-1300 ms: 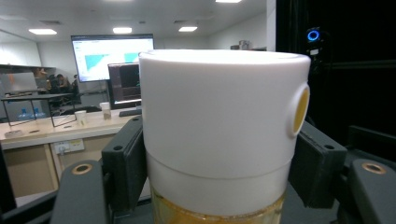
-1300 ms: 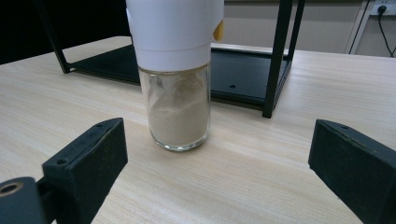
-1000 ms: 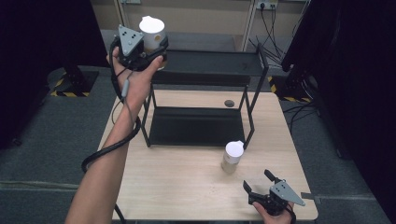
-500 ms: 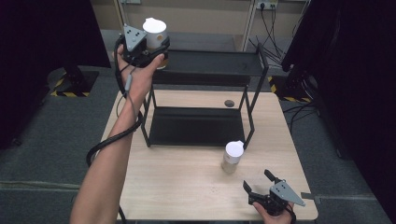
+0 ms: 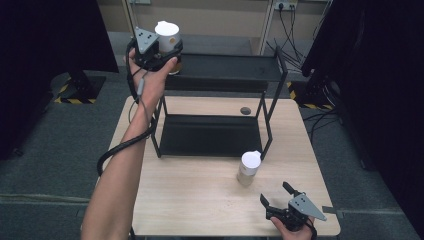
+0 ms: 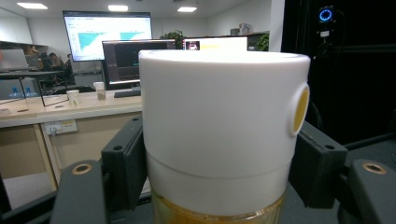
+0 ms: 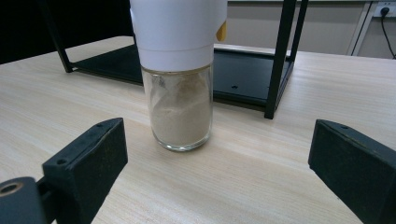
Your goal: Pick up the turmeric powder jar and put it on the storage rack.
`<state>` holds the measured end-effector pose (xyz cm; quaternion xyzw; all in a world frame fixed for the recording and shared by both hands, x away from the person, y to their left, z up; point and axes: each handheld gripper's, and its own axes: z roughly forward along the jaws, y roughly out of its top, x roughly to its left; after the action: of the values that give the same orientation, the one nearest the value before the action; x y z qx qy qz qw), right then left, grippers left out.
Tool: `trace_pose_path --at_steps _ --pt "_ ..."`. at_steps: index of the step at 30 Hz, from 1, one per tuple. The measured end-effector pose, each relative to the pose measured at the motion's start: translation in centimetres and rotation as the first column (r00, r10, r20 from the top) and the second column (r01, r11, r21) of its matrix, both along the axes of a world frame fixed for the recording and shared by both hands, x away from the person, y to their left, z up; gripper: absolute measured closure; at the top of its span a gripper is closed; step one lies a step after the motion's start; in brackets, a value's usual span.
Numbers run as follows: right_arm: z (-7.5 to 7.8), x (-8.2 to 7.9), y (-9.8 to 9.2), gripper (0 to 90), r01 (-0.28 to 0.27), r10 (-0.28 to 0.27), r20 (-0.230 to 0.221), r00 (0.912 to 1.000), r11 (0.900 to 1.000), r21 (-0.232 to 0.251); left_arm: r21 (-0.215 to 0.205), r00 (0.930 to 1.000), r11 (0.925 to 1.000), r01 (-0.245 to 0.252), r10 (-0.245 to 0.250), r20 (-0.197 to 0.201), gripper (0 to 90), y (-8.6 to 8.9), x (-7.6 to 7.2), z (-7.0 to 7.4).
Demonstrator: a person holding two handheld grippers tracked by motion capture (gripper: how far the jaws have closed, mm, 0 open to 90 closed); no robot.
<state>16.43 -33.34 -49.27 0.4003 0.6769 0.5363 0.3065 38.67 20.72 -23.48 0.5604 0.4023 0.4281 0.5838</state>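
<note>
Black two-tier rack point(image 5: 215, 75) takes up table's point(image 5: 200, 200) far half; its uprights fence the lower shelf. Front strip of tabletop open except white-capped spice jar point(image 5: 248, 167), just beside rack's front right post point(image 5: 267, 135), straight before right gripper's point(image 5: 277, 197) spread jaws.

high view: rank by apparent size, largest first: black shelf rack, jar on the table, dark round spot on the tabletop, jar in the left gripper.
1. Black shelf rack, by far the largest.
2-3. Jar in the left gripper and jar on the table: look alike; the held one is raised and partly hidden, so no ranking.
4. Dark round spot, smallest.
</note>
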Motion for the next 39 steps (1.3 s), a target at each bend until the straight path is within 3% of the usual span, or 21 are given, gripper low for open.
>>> trace_pose_path --at_steps 4,7,11,15,18,22,30,39 --pt "0.0 0.0 0.0 4.9 -0.001 0.001 0.001 1.0000 1.000 -0.001 -0.013 0.9999 0.9998 0.015 -0.015 0.000 29.3 0.4 0.2 -0.2" --pt "0.0 0.0 0.0 4.9 -0.002 0.002 0.001 1.0000 1.000 -0.003 -0.008 0.9999 1.0000 0.004 -0.004 0.012 19.0 0.2 0.0 -0.3" --pt "0.0 0.0 0.0 4.9 -0.003 0.003 0.000 1.0000 1.000 -0.003 -0.012 0.9998 0.9999 -0.008 0.008 0.016 14.2 0.0 -0.6 -0.2" --pt "0.0 0.0 0.0 4.9 -0.001 0.001 0.001 1.0000 1.000 0.001 -0.013 0.9994 0.9998 -0.016 0.017 0.031 12.9 -0.3 -1.7 -0.1" --pt "0.0 0.0 0.0 4.9 -0.002 0.002 0.001 1.0000 1.000 -0.003 -0.046 0.9983 0.9982 -0.038 0.040 0.042 12.7 -0.5 -2.8 -0.5" --pt "0.0 0.0 0.0 4.9 -0.001 0.001 0.002 1.0000 1.000 -0.001 -0.039 0.9985 0.9987 -0.032 0.034 0.044 12.8 -0.6 -4.2 -1.1" --pt "-0.1 0.0 0.0 4.8 0.001 -0.001 0.003 1.0000 1.000 0.003 -0.038 0.9983 0.9993 0.001 0.002 0.059 13.1 -0.5 -6.6 -2.9" --pt "0.0 0.0 0.0 4.9 0.001 -0.001 0.001 1.0000 1.000 0.003 -0.048 0.9974 0.9979 0.043 -0.040 0.061 13.2 0.1 -9.1 -6.1"
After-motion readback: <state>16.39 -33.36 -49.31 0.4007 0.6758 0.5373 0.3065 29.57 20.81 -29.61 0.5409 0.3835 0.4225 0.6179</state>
